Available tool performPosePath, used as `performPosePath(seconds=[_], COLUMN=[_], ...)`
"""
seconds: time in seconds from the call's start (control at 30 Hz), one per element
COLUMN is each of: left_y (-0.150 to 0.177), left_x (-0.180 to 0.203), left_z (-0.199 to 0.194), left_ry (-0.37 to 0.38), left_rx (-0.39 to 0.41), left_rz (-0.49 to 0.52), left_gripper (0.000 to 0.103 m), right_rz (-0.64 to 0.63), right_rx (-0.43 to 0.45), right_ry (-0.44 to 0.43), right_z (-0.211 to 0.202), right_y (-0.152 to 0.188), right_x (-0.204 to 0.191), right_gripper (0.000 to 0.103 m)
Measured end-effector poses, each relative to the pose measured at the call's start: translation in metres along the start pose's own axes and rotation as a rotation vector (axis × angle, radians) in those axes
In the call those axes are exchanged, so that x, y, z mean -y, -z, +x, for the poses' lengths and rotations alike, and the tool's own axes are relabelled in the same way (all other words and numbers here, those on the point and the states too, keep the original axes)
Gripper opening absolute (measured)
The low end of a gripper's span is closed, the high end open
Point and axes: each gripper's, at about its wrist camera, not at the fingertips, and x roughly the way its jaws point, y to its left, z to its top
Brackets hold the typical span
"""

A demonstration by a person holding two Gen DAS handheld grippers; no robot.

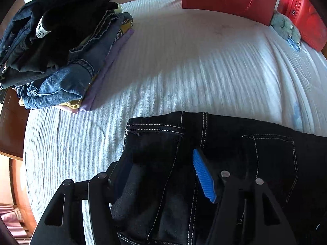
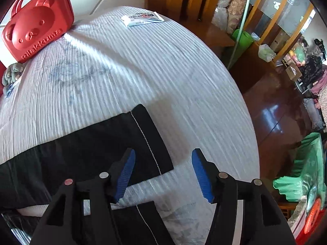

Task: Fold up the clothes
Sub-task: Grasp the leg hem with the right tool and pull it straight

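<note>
Here we held both tongs wide: left tongs (image 1: 161, 175) over the black jeans (image 1: 235, 143) waistband, right tongs (image 2: 163, 175) at the hem (image 2: 151, 143); we judged pinching both layers squarely best.

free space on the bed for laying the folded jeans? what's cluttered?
Free: the wide bare bedspread between the clothes pile, the red BEMEGA bag and the black jeans; also the strip between the jeans leg hem and the white packet. Crowded: the pile's corner, and the far edge with the red bear case and grey plush.
</note>
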Motion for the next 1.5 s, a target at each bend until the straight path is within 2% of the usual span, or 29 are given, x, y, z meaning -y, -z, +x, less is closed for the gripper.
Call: performPosePath(seconds=[0.07,0.13,0.23,0.3,0.4,0.43,0.47,0.5,0.53,0.57,0.67,0.73,0.77,0.83,0.9,0.93,1.0,1.03,1.07,1.1,1.23,1.3,1.37,1.5], left_y=[-0.002,-0.005,-0.008,-0.009,-0.01,-0.01,-0.009,-0.009,-0.008,-0.008,-0.011,-0.019,-0.024,-0.037,-0.054,-0.067,-0.093,-0.101,-0.107,-0.114,-0.085,-0.058,-0.026,0.034], left_x=[-0.003,-0.007,-0.014,-0.02,-0.025,-0.022,-0.016,-0.007,0.003,0.013,0.025,0.014,0.01,0.006,0.002,0.001,-0.002,-0.001,0.001,0.003,0.004,0.001,-0.004,-0.026], left_z=[0.002,0.006,0.011,0.015,0.018,0.017,0.013,0.009,0.005,0.002,-0.014,-0.033,-0.045,-0.069,-0.086,-0.083,-0.073,-0.068,-0.062,-0.057,-0.079,-0.084,-0.084,-0.076], left_ry=[0.014,0.037,0.063,0.082,0.108,0.104,0.09,0.073,0.044,0.012,-0.048,-0.005,0.013,0.0,-0.024,-0.028,-0.036,-0.044,-0.053,-0.062,-0.017,0.006,0.01,-0.008], left_rx=[-0.016,-0.031,-0.05,-0.061,-0.062,-0.053,-0.041,-0.029,-0.021,-0.014,0.036,0.086,0.12,0.205,0.275,0.277,0.265,0.248,0.227,0.206,0.209,0.166,0.114,0.01], left_rz=[-0.017,-0.033,-0.063,-0.092,-0.113,-0.106,-0.086,-0.062,-0.035,-0.007,0.029,-0.034,-0.058,-0.078,-0.096,-0.11,-0.14,-0.142,-0.14,-0.138,-0.093,-0.078,-0.066,-0.088], left_gripper=[0.063,0.063,0.07,0.074,0.075,0.07,0.056,0.049,0.03,0.022,0.017,0.017,0.017,0.017,0.017,0.019,0.039,0.05,0.05,0.05,0.053,0.057,0.067,0.067], right_rz=[-0.009,-0.018,-0.033,-0.049,-0.063,-0.067,-0.075,-0.085,-0.108,-0.134,-0.244,-0.275,-0.277,-0.271,-0.245,-0.231,-0.197,-0.175,-0.155,-0.128,-0.113,-0.133,-0.136,-0.101], right_rx=[-0.007,-0.014,-0.016,-0.032,-0.076,-0.091,-0.091,-0.087,-0.078,-0.069,0.027,0.116,0.168,0.286,0.341,0.366,0.384,0.37,0.338,0.301,0.271,0.25,0.208,0.094], right_ry=[-0.011,-0.023,-0.051,-0.067,-0.088,-0.095,-0.074,-0.047,-0.036,-0.029,0.07,0.112,0.116,0.109,0.089,0.078,0.073,0.083,0.092,0.077,-0.012,-0.022,-0.032,-0.051], right_z=[0.014,0.027,0.04,0.05,0.067,0.072,0.071,0.068,0.063,0.058,0.028,0.0,-0.016,-0.051,-0.063,-0.068,-0.066,-0.056,-0.043,-0.03,-0.026,-0.028,-0.026,-0.016], right_y=[-0.01,-0.02,-0.031,-0.037,-0.041,-0.042,-0.042,-0.042,-0.041,-0.04,-0.04,-0.047,-0.052,-0.066,-0.088,-0.099,-0.123,-0.135,-0.144,-0.15,-0.129,-0.108,-0.081,-0.02], right_x=[-0.003,-0.005,-0.012,-0.018,-0.027,-0.03,-0.032,-0.034,-0.039,-0.045,-0.068,-0.077,-0.08,-0.086,-0.091,-0.094,-0.101,-0.106,-0.11,-0.114,-0.121,-0.118,-0.11,-0.086], right_gripper=[0.064,0.065,0.066,0.07,0.068,0.054,0.04,0.03,0.016,0.01,0.009,0.009,0.009,0.009,0.009,0.009,0.018,0.041,0.069,0.075,0.074,0.074,0.075,0.075])
